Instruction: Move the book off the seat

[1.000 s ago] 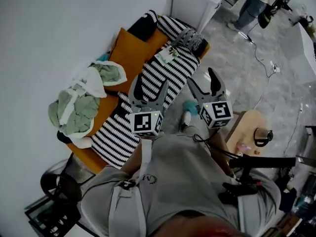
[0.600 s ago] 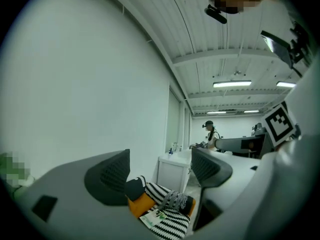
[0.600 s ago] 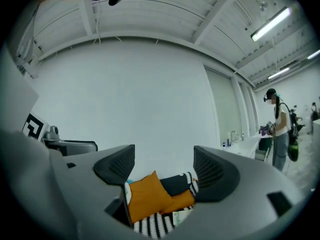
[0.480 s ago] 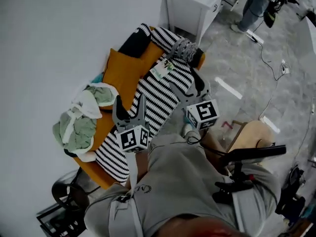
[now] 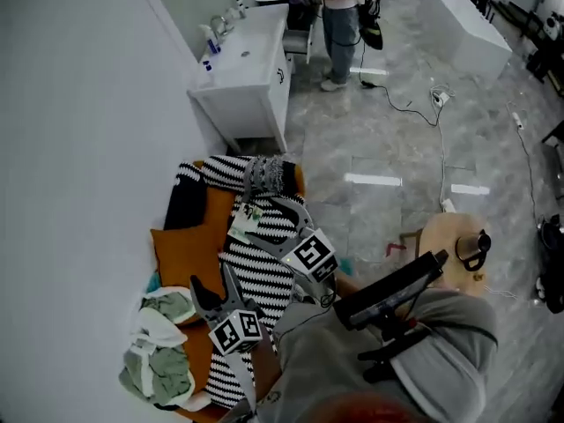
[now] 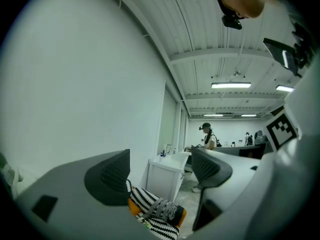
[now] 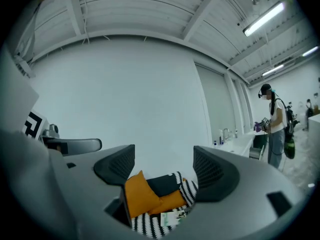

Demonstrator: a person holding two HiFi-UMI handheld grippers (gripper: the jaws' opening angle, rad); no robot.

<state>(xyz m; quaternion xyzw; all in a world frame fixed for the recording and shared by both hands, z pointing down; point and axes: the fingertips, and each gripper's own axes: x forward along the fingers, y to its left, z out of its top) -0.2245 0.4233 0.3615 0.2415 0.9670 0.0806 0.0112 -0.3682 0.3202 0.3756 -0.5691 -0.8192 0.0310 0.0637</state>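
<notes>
Both sets of jaws spread and empty: right gripper (image 5: 263,222) is close to the book (image 5: 244,223) lying on the striped throw (image 5: 257,276) over the orange seat (image 5: 188,256), left of centre, with the left gripper (image 5: 211,284) lower left; best to dip the right jaws, straddle the book's edge and pinch firmly before lifting.

**Head view:** taken from above, facing steeply down. The striped seat (image 5: 256,263) lies at lower left and the white sink unit (image 5: 251,77) at upper centre.

**Left gripper view:** low and level, looking along its fingers (image 6: 107,176) over the seat's end toward the sink unit.

**Right gripper view:** level, looking along its fingers (image 7: 212,171) and angled more toward the wall (image 7: 125,94).

All three views share the seat and the sink unit.
</notes>
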